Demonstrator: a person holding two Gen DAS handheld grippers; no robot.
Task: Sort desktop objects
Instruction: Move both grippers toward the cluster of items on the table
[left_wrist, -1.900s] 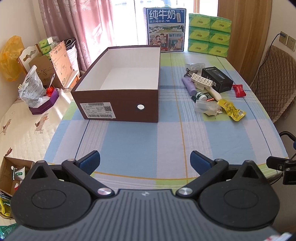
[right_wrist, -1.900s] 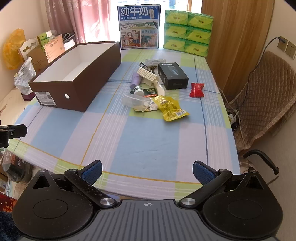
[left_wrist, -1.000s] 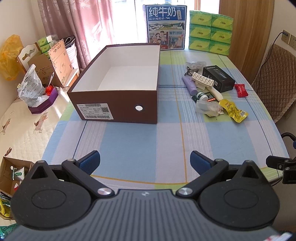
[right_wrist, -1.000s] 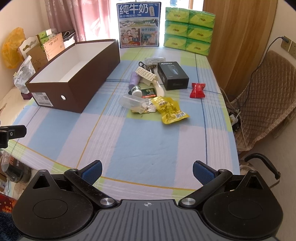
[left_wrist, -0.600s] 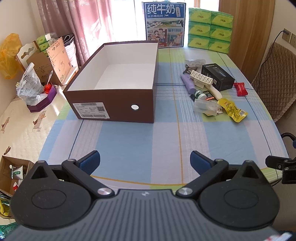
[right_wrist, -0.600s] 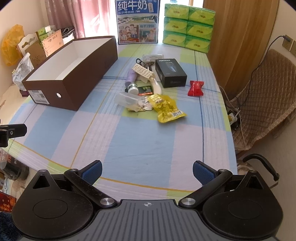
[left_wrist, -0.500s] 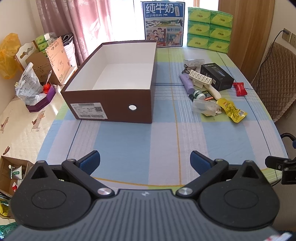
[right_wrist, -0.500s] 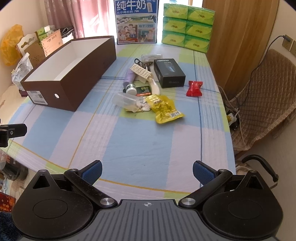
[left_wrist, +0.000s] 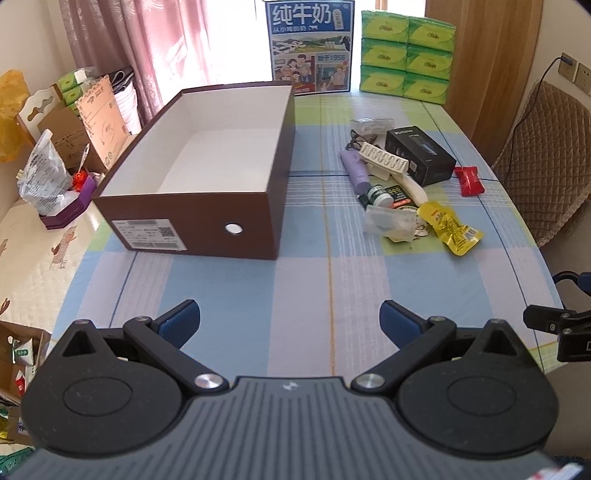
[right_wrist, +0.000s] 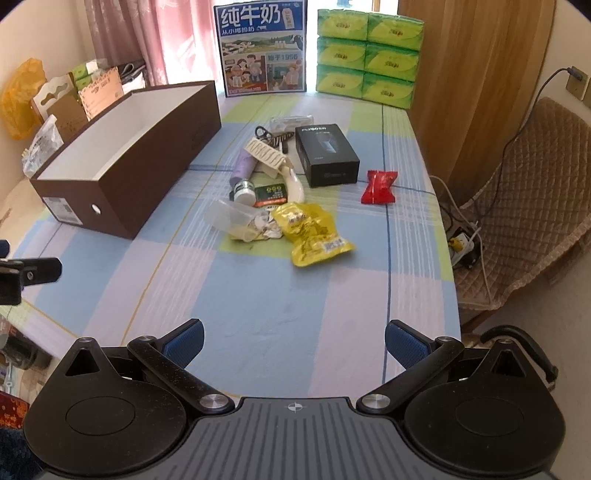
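Right wrist view puts the clutter pile ahead and slightly left of my right gripper, its jaws spread wide and empty, nearer than my equally released left gripper, which faces the empty brown box on the tabletop.

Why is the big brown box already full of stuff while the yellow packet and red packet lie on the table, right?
Not quite: the brown box is empty, as the left wrist view shows. The yellow packet and red packet do lie on the table.
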